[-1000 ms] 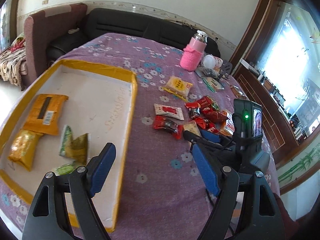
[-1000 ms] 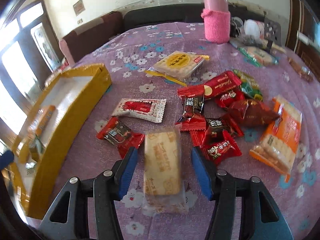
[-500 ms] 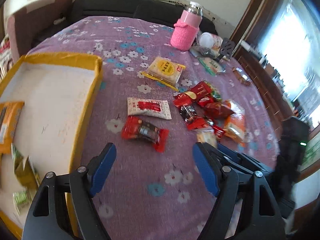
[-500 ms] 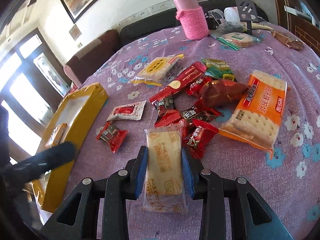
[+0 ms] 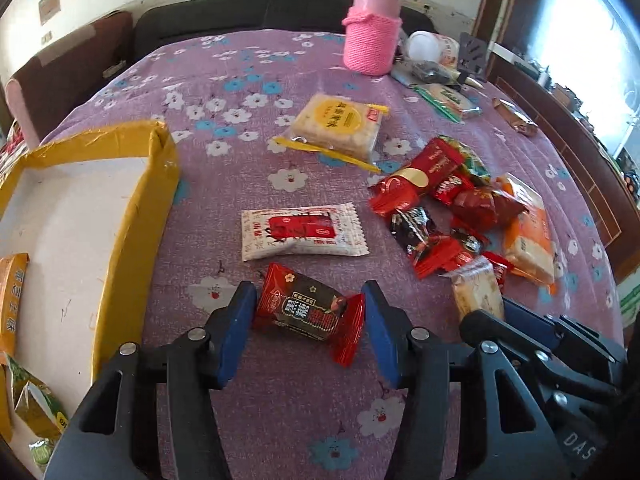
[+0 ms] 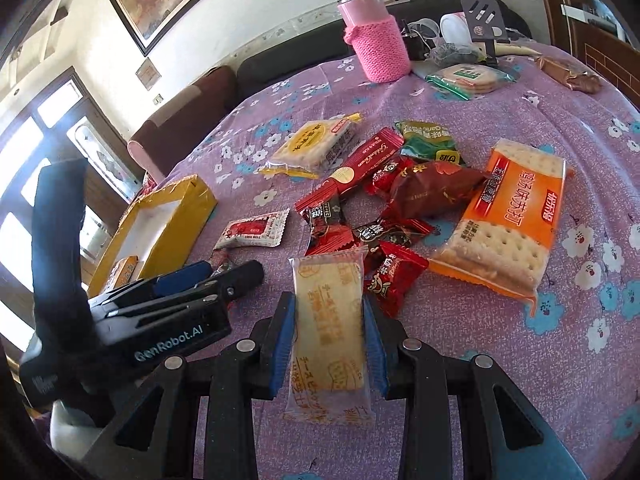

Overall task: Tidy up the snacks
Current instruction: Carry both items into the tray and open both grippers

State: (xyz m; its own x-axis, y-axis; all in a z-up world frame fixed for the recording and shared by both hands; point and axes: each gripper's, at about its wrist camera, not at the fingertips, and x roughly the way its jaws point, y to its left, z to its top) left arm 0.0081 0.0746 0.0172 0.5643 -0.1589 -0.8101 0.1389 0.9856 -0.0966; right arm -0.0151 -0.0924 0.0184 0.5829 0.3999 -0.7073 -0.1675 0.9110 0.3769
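Observation:
A red and dark candy packet (image 5: 308, 312) lies flat on the purple flowered cloth (image 5: 280, 400). My left gripper (image 5: 308, 318) straddles it, and its jaws are closing with the blue pads just at the wrapper's two ends. My right gripper (image 6: 328, 304) is shut on a pale cracker packet (image 6: 328, 328), gripped by its long sides just above the cloth. In the left wrist view that packet (image 5: 478, 292) shows at the lower right. The yellow-edged box (image 5: 132, 216) lies to the left and holds an orange packet (image 5: 12, 296) and green packets (image 5: 36, 412).
A white packet with a red label (image 5: 300, 232) lies just beyond the candy. Further off are a yellow biscuit pack (image 5: 336, 124), a heap of red wrappers (image 5: 440, 200) and an orange cracker pack (image 6: 512, 216). A pink-sleeved flask (image 5: 372, 36) stands at the far edge.
My left gripper has swung from over the box to the right and down onto the red candy packet, its jaws narrowing. My right gripper has closed on the pale cracker packet.

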